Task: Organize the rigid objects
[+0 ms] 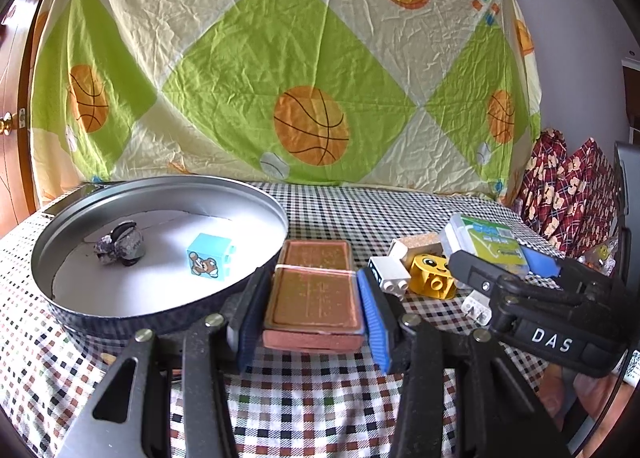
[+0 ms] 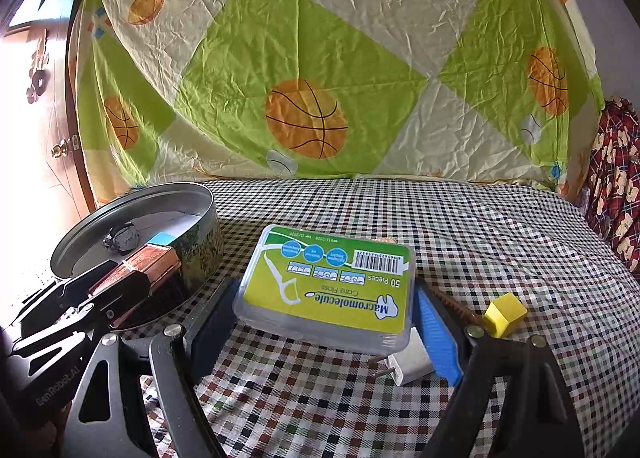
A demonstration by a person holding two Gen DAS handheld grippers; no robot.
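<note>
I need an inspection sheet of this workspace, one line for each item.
Surface: checked tablecloth.
Job's things: round metal tin holding a light blue bear block and a dark crumpled lump; copper-brown flat case; clear floss box with green label.
Clutter: yellow smiley block, white block, white plug, yellow cube.
Grippers: left hand-held gripper shut on the case; right hand-held gripper around the floss box.
Cables: nothing seen.
Surroundings: basketball-print sheet.

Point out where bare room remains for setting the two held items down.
Free: round tin's white floor between grey lump and blue block; checked cloth behind floss box. Crowded: around yellow face block and white brick.
</note>
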